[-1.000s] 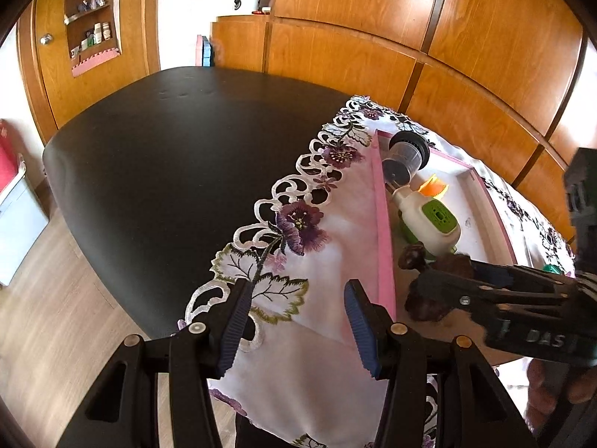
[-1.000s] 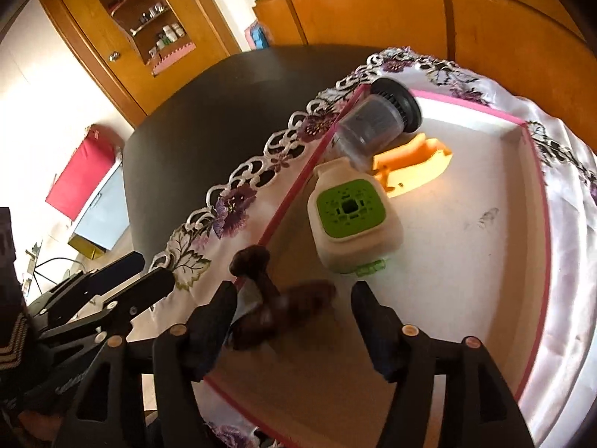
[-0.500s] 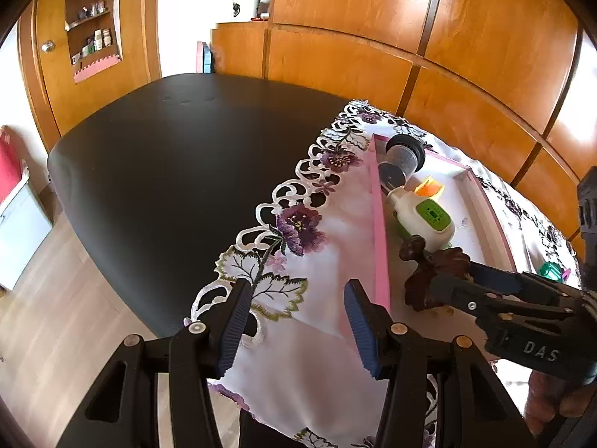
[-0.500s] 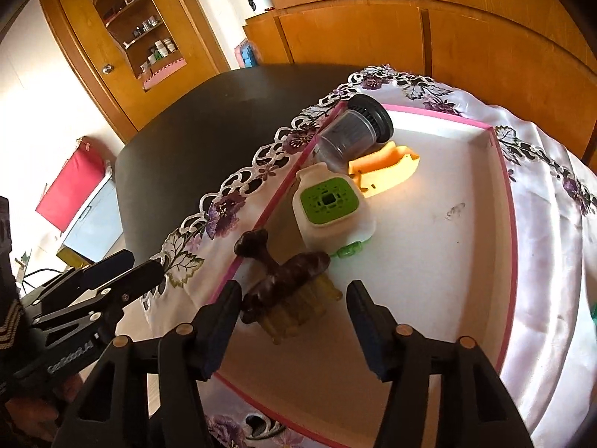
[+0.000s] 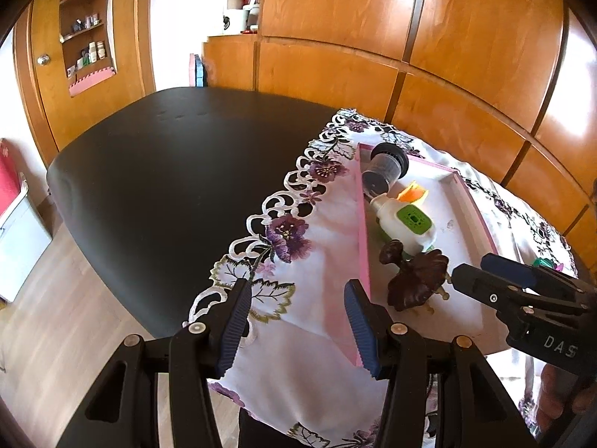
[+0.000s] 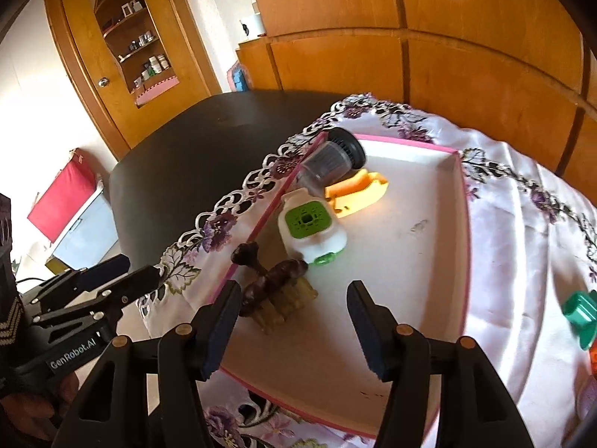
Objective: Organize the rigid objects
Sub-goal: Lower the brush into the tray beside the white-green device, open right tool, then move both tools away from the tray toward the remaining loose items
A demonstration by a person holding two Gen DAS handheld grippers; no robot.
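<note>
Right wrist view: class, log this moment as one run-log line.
right gripper: open, empty | brown stamp: lying in pink tray | left gripper: open, over tablecloth

A dark brown mushroom-shaped ornament (image 6: 268, 280) lies tipped in the pink-rimmed tray (image 6: 462, 224), near its left wall.

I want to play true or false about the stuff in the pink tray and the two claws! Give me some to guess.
1. The dark brown wooden mushroom-shaped piece lies inside the pink-rimmed white tray. True.
2. The right claw is squeezing the white box with the green top. False: its jaws are empty.
3. The clear jar with the black lid lies on its side. True.
4. The green plastic piece sits in the tray. False: it lies on the flowered tablecloth, outside.
5. The left claw holds nothing. True.
</note>
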